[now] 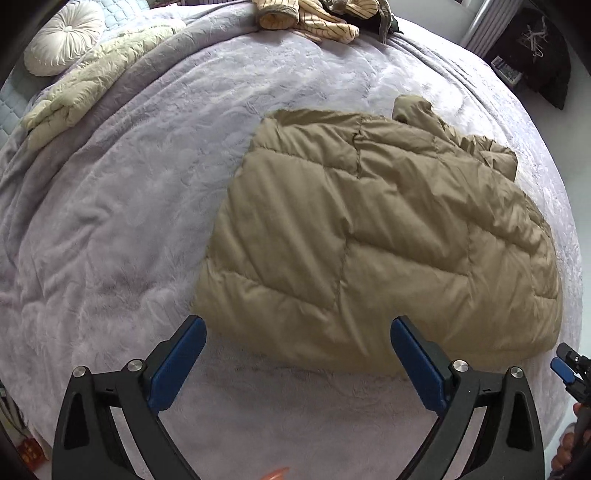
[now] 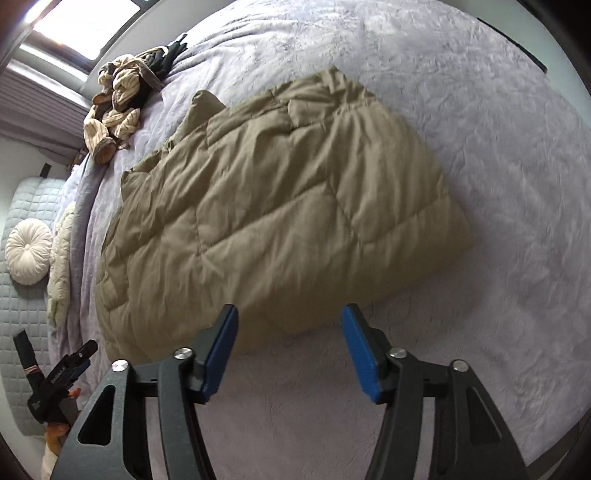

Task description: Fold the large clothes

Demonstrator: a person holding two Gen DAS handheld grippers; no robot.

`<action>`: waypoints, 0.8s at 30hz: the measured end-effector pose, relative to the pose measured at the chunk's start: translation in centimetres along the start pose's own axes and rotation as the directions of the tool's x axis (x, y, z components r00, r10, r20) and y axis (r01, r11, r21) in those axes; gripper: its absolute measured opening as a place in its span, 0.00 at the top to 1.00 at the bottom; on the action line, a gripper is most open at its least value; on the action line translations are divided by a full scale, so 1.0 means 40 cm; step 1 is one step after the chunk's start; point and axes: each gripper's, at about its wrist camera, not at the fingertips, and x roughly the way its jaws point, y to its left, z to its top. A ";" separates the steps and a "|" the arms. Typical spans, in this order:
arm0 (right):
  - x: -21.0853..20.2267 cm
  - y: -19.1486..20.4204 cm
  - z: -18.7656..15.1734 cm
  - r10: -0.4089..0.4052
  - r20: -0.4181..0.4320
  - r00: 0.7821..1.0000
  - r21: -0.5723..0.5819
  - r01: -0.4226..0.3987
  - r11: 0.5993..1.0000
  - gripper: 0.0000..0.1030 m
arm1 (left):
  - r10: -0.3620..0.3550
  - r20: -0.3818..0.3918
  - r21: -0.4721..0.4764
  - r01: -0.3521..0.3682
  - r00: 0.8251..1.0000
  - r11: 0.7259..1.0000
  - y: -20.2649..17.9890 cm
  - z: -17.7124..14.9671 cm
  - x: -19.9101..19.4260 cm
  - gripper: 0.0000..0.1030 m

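Lying folded on a pale lilac plush bedspread (image 1: 110,229) is a khaki quilted puffer coat (image 1: 369,229), a broad padded rectangle near the bed's front edge, with its collar or hood end bunched toward the far side. Both claws hover just above the near hem, touching nothing. The left claw (image 1: 295,332) stands with its blue-padded fingers (image 1: 177,362) wide apart over the coat's near left corner. The right claw (image 2: 290,325) also has its jaws apart, nothing between them, over the near right part of the hem.

The coat looks light, soft and springy; its smooth shell will likely slip, and trapped air may push any fold back open. A firm pinch through all layers at the two near corners seems the best hold. A heap of striped cream clothing (image 1: 314,18) waits at the bed's far edge.
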 end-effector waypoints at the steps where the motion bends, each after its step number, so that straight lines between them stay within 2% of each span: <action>1: 0.001 -0.001 -0.005 0.002 -0.004 1.000 0.004 -0.002 1.000 0.31 | 0.004 -0.006 0.004 -0.004 1.000 1.000 -0.002 -0.004 0.002 0.02; 4: 0.001 -0.002 -0.017 0.025 -0.005 1.000 0.012 -0.025 1.000 0.19 | 0.036 -0.014 0.023 -0.036 0.999 0.999 -0.010 -0.012 0.008 0.02; 6: -0.002 0.004 -0.025 0.046 0.002 0.999 0.007 -0.046 0.999 0.19 | 0.063 -0.018 0.039 -0.062 0.998 0.997 -0.017 -0.018 0.012 0.02; 7: -0.003 0.008 -0.029 0.052 0.004 0.999 0.001 -0.052 0.999 0.15 | 0.071 -0.020 0.046 -0.070 0.997 0.997 -0.019 -0.021 0.014 0.02; 9: -0.002 0.014 -0.035 0.063 0.004 0.998 -0.004 -0.063 0.998 0.00 | 0.075 -0.024 0.050 -0.073 0.997 0.996 -0.021 -0.026 0.017 0.02; 17: 0.036 0.010 -0.063 0.133 -0.047 0.990 0.026 -0.132 0.991 0.00 | 0.063 -0.055 0.038 -0.061 0.996 0.997 -0.008 -0.043 0.055 0.02; 18: 0.041 0.005 -0.067 0.143 -0.053 0.988 0.039 -0.141 0.989 0.00 | 0.049 -0.072 0.034 -0.047 0.996 0.998 -0.002 -0.047 0.066 0.03; 21: 0.056 -0.017 -0.077 0.180 -0.061 0.982 0.089 -0.174 0.981 0.00 | -0.053 -0.108 -0.019 0.052 0.993 0.998 0.026 -0.060 0.090 0.03; 24: 0.065 -0.044 -0.082 0.208 -0.066 0.976 0.141 -0.197 0.970 0.00 | -0.189 -0.092 -0.131 0.176 0.978 0.976 0.075 -0.070 0.097 0.03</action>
